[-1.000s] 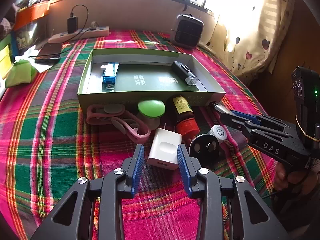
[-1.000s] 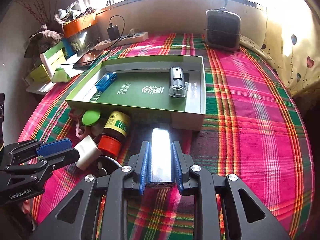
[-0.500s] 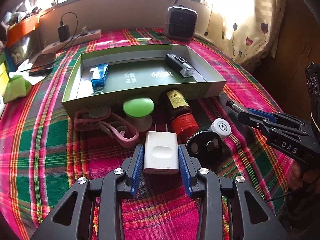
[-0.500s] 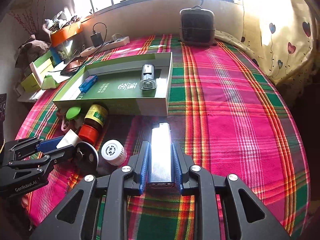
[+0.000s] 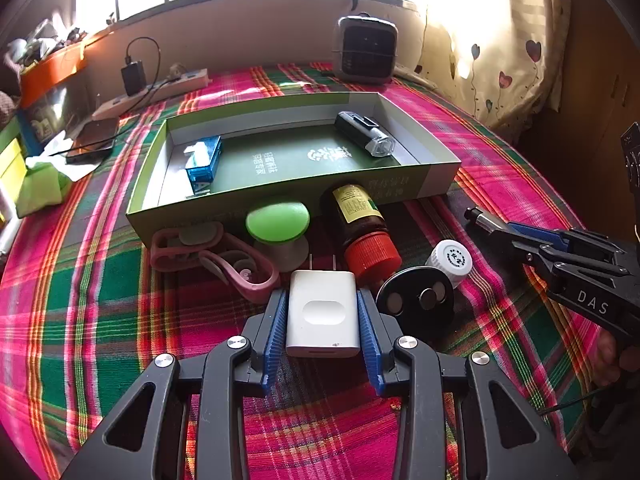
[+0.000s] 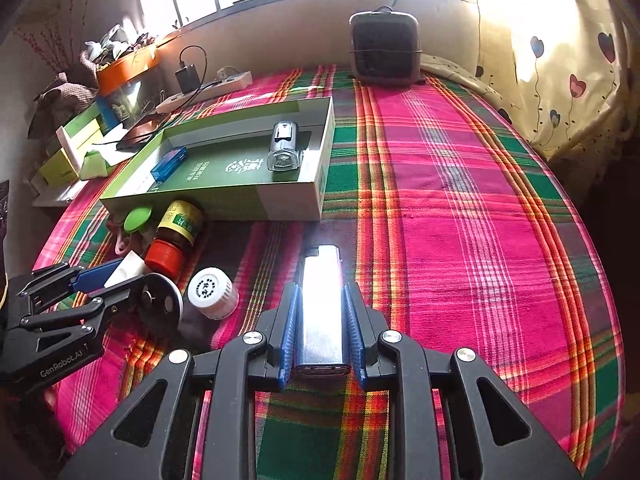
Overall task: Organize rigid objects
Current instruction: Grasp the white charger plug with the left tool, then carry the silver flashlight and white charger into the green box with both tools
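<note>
White charger sits between left gripper pads — gripped.

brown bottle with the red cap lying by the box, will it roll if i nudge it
Probably: the brown bottle lies on its side and looks round. The green box wall at its base and the white charger near its cap may check it. The cloth should slow it.
</note>
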Available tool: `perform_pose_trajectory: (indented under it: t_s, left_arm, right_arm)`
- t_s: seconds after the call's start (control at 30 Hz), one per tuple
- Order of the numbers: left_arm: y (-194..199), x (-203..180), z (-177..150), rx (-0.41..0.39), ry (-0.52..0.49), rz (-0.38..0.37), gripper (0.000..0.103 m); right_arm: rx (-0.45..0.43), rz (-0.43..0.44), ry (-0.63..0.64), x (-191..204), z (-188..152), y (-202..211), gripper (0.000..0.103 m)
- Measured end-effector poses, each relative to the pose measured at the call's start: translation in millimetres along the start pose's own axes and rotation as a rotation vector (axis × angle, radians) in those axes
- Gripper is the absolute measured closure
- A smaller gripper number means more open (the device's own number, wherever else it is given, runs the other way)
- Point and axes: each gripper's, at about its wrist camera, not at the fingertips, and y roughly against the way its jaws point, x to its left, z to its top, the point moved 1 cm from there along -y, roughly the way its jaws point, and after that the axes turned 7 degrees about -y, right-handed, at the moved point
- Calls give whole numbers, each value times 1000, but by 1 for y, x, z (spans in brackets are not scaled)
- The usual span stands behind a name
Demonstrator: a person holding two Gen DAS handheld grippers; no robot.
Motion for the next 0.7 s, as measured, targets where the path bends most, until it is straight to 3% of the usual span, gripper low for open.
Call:
perform_pose_trajectory:
  t_s: [0.7]
  left_arm:
    - [7,6,-5,-18,45,-12,71]
  right_arm:
    - [8,5,-7,-1,-1,-1,79]
